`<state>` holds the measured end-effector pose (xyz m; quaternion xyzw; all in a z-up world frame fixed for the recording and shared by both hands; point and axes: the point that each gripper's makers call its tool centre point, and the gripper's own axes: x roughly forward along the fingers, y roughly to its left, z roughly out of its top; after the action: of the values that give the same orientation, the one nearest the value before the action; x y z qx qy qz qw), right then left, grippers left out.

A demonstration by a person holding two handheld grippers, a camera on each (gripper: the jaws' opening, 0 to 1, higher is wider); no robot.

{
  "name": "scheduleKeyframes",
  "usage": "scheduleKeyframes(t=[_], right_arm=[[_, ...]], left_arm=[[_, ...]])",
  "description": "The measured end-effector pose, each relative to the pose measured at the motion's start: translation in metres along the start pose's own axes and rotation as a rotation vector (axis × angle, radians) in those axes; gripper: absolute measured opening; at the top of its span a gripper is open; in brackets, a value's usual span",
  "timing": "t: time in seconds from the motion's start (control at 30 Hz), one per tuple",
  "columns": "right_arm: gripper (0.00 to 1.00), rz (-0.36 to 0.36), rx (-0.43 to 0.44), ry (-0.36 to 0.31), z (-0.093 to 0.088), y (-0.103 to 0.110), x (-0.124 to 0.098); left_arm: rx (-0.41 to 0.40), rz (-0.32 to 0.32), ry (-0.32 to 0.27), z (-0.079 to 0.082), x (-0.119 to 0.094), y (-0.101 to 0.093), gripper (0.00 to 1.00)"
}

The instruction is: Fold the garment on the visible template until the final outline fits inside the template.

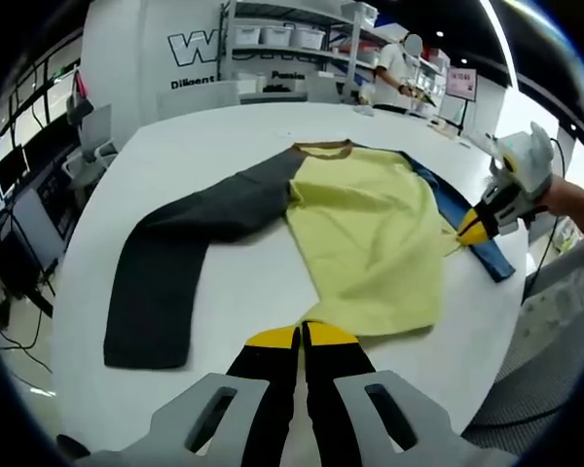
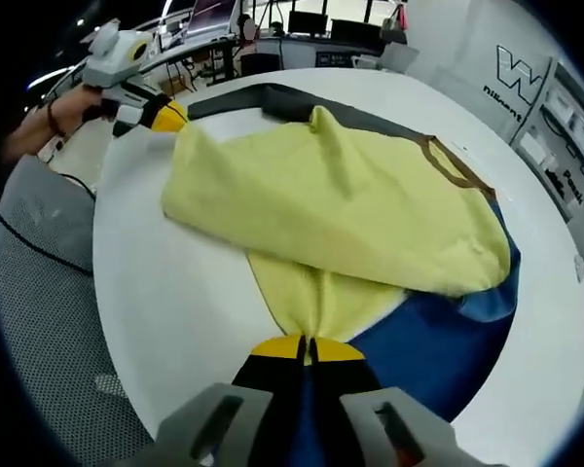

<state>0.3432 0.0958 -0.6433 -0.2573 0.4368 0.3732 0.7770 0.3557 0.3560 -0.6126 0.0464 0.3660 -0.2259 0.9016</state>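
The garment [image 1: 370,233] lies spread on the white table [image 1: 243,282]. It has a pale yellow body, a brown collar [image 1: 323,149] and a long dark grey sleeve [image 1: 175,263] stretched to the left. A blue layer [image 1: 467,219] shows under its right edge; whether it belongs to the garment I cannot tell. My left gripper [image 1: 302,336] is shut on the near hem corner, and it also appears as the left gripper [image 2: 167,115] at that corner. My right gripper [image 2: 307,347] is shut on bunched yellow fabric of the garment [image 2: 341,204] above the blue layer [image 2: 428,341]; it enters as the right gripper [image 1: 472,229] at the side edge.
The table edge [image 2: 127,321] curves close by, with grey mesh flooring [image 2: 49,321] beyond it. A hand [image 1: 565,199] holds the right gripper. Shelves with bins [image 1: 282,39] and a person [image 1: 394,73] stand behind the table; desks with monitors [image 1: 24,229] are at the left.
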Motion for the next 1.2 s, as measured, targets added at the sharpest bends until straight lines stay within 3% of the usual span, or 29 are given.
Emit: scheduleKeyframes(t=[0.47, 0.7, 0.8, 1.2], right_arm=[[0.00, 0.000, -0.006, 0.060, -0.027, 0.005, -0.015], [0.00, 0.052, 0.049, 0.087, -0.052, 0.006, -0.029], [0.00, 0.074, 0.043, 0.129, -0.065, 0.005, -0.035], [0.00, 0.111, 0.021, 0.204, -0.086, 0.008, -0.046]], left_arm=[[0.002, 0.005, 0.015, -0.006, -0.002, 0.002, 0.00], [-0.001, -0.006, 0.026, -0.007, -0.006, -0.002, 0.00], [-0.003, -0.007, 0.033, -0.011, -0.008, -0.003, 0.00], [-0.001, -0.054, 0.074, -0.025, -0.015, -0.018, 0.00]])
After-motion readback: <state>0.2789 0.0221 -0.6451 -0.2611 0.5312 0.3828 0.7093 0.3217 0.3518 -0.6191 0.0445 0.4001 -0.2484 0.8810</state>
